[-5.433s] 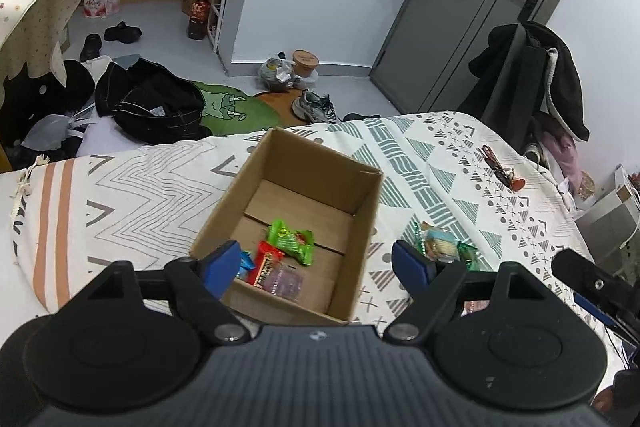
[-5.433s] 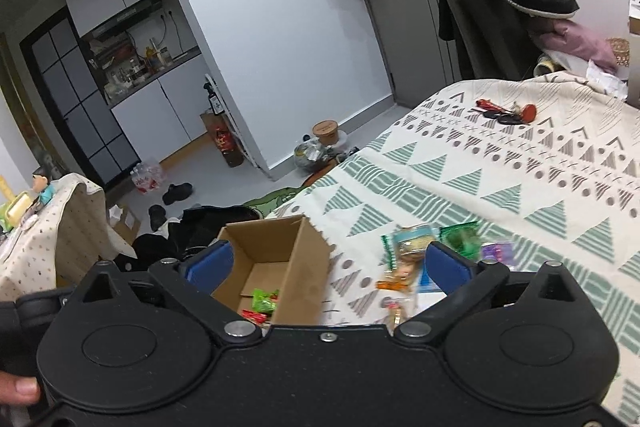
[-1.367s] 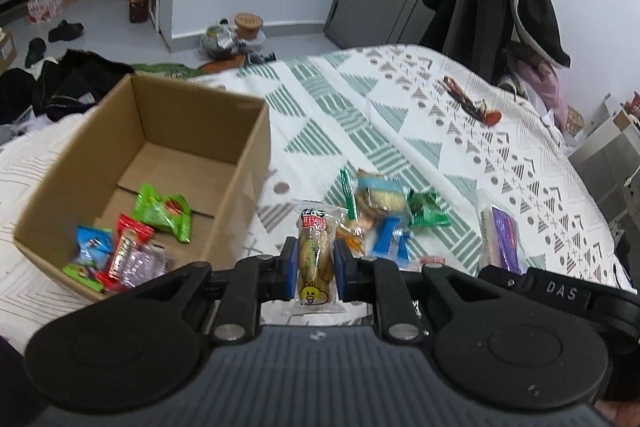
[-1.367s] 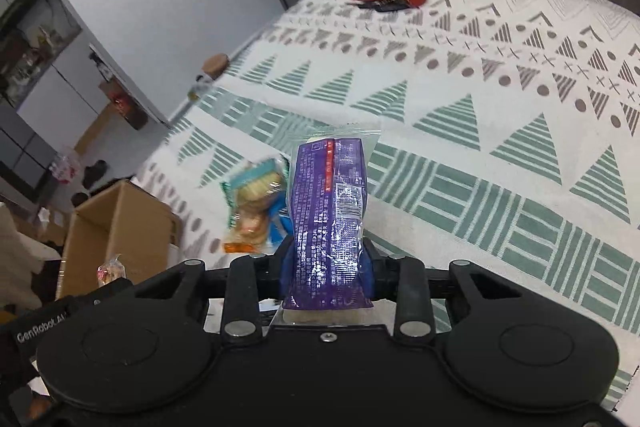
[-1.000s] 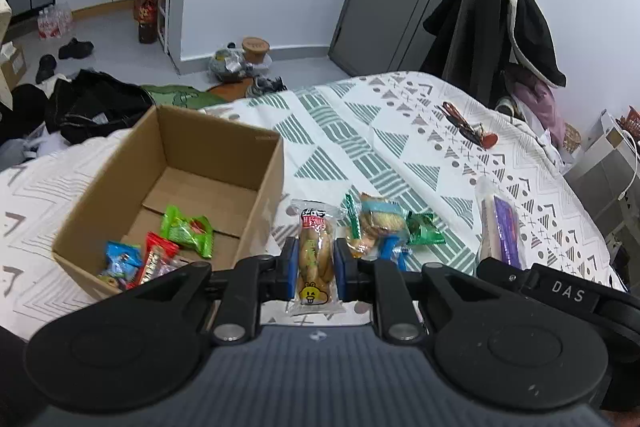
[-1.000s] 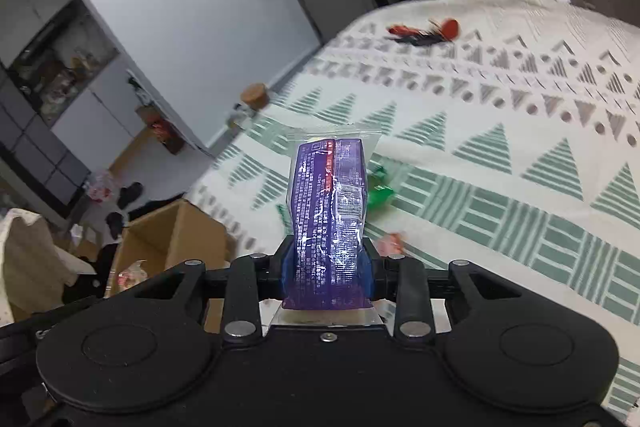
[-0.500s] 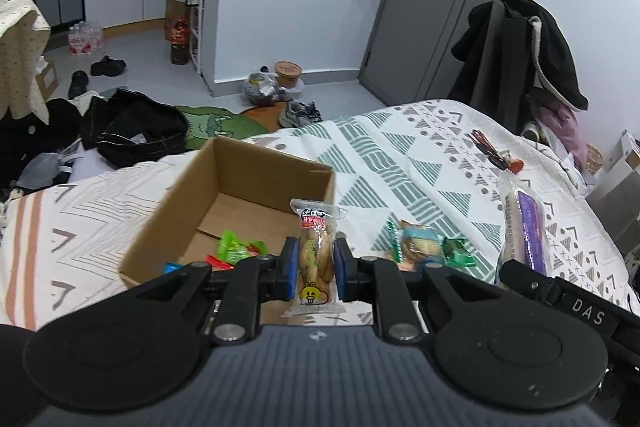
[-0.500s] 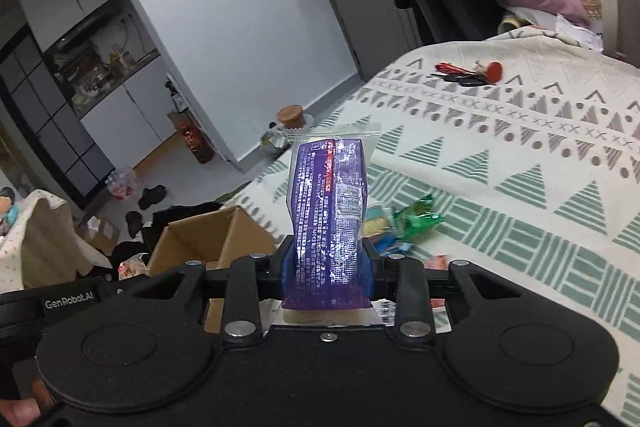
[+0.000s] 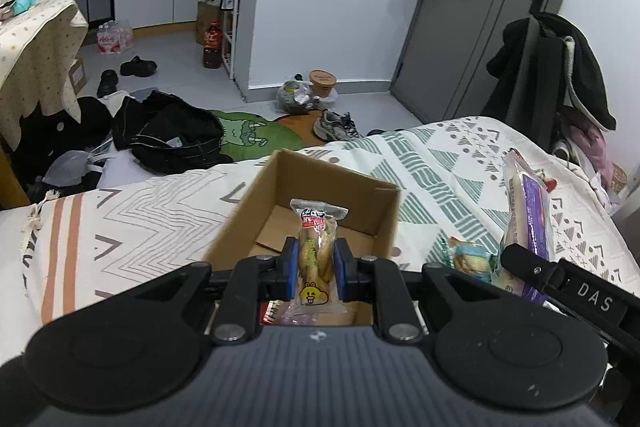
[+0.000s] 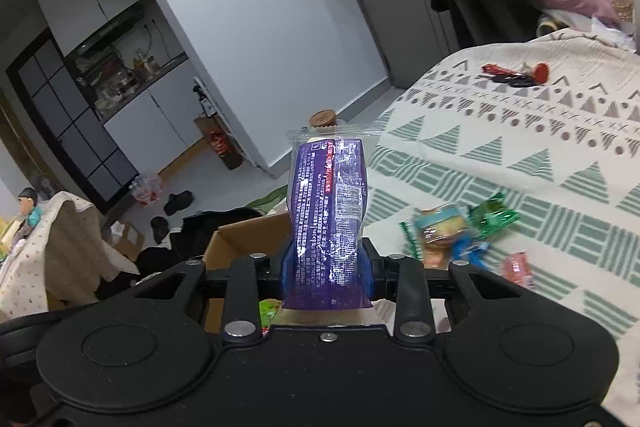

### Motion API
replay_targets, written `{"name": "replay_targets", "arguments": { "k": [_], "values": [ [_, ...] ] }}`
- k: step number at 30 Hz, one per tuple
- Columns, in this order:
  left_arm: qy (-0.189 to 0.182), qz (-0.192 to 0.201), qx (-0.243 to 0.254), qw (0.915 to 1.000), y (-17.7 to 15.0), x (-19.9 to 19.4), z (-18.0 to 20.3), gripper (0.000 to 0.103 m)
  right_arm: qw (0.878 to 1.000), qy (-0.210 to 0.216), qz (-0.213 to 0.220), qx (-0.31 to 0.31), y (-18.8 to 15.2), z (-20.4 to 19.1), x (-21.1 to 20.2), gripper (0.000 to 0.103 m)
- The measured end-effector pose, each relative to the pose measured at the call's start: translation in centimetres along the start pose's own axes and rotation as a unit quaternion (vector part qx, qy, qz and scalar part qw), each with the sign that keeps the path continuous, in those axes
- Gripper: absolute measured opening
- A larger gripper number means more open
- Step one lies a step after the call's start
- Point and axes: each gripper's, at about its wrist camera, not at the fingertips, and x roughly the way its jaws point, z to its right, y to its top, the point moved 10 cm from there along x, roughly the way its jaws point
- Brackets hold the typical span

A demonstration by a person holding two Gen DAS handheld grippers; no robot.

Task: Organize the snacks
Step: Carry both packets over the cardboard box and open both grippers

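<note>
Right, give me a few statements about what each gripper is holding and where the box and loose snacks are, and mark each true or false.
1. The left gripper is shut on the yellow snack packet. True.
2. The right gripper is open and holds nothing. False: it grips the purple packet.
3. The cardboard box sits on the floor. False: it rests on the patterned bedspread.
4. Loose snacks lie on the bedspread. True.
5. Keys are inside the box. False: on the bedspread.
</note>
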Motion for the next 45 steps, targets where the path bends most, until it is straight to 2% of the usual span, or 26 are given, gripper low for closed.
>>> {"name": "replay_targets", "arguments": {
  "k": [9,36,38,39,40,41,45],
  "values": [
    [-0.002,-0.009,-0.021,0.9997,0.8,1.3,-2.6,0.018,1.0,0.027,-0.002,0.003,-0.5,-2.4,1.7,0.031],
    [-0.04,-0.073,-0.056,0.995,0.3,8.1,-6.2,0.018,0.996,0.02,-0.089,-0.007,-5.1,-5.6,7.5,0.033],
    [-0.044,-0.075,-0.055,0.9947,0.3,8.4,-6.1,0.018,0.996,0.013,-0.091,-0.008,-5.2,-5.6,7.5,0.039],
    [-0.045,-0.077,-0.054,0.9945,0.3,8.5,-6.0,0.018,0.995,0.013,-0.095,-0.005,-5.3,-5.6,7.4,0.044],
    [-0.048,-0.08,-0.053,0.9942,0.3,8.6,-5.9,0.018,0.995,0.011,-0.096,0.0,-5.3,-5.6,7.2,0.055],
    [-0.051,-0.083,-0.053,0.9939,0.2,8.7,-5.7,0.018,0.996,0.008,-0.092,0.005,-5.1,-5.5,7.0,0.058],
    [-0.06,-0.087,-0.047,0.9932,0.0,8.9,-5.1,0.018,0.997,-0.004,-0.079,0.013,-4.2,-4.9,6.1,0.058]
  ]
}}
